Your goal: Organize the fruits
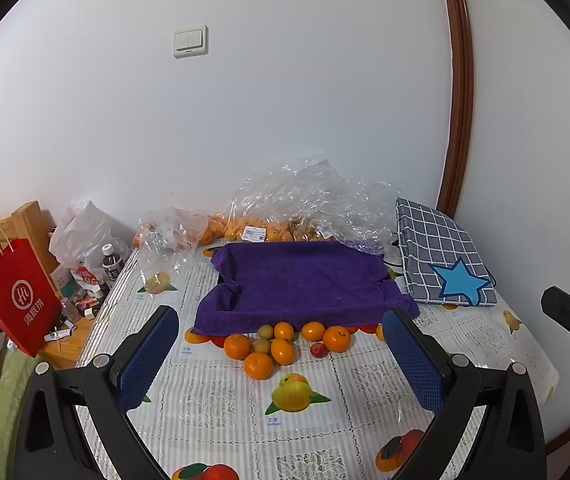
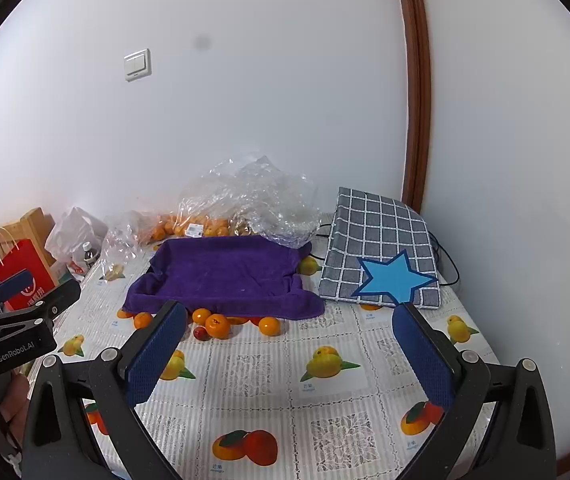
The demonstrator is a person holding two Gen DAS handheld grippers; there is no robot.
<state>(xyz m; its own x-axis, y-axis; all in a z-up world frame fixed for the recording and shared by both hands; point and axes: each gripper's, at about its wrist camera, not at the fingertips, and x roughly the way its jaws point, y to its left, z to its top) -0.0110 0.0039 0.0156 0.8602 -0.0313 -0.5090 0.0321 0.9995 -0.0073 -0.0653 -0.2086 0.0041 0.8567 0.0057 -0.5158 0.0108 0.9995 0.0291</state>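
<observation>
left wrist view is looking down along the left tool (image 1: pixel 281 360), whose blue-padded jaws are standing as wide as they go and are holding nothing. straight ahead of it, between the two pads in the picture, a loose cluster of small round orange tangerines (image 1: pixel 259 365) is lying on the tabletop (image 1: pixel 365 384) with a few small yellow-green fruits (image 1: pixel 261 346) and one small dark red fruit (image 1: pixel 318 349) mixed in. the cluster is sitting tight against the near edge of a tray draped in a purple towel (image 1: pixel 305 280), which i am taking to be the place the fruit is meant to go; some fruit is tucking partly under the towel's hanging hem. more orange fruit in crinkled clear plastic bags (image 1: pixel 285 200) is lying along the far edge of the tabletop, beyond the tray.

the right tool (image 2: pixel 289 352) is also hanging fully open and empty. in the right wrist view the same cluster is lying off to that tool's left, partly hidden behind its left pad, with a tangerine (image 2: pixel 269 326) the nearest one to its centre line. a grey checked cloth with a blue star (image 2: pixel 381 248) is resting toward the far right corner.

so the relation that matters is this: the fruit is lying dead ahead of the left tool and off-axis for the right one, which makes the left hand look the better placed for the first pick. the fruits are round, so no long axis is dictating the jaw angle; the nearest tangerine is standing clearest of its neighbours.
</observation>
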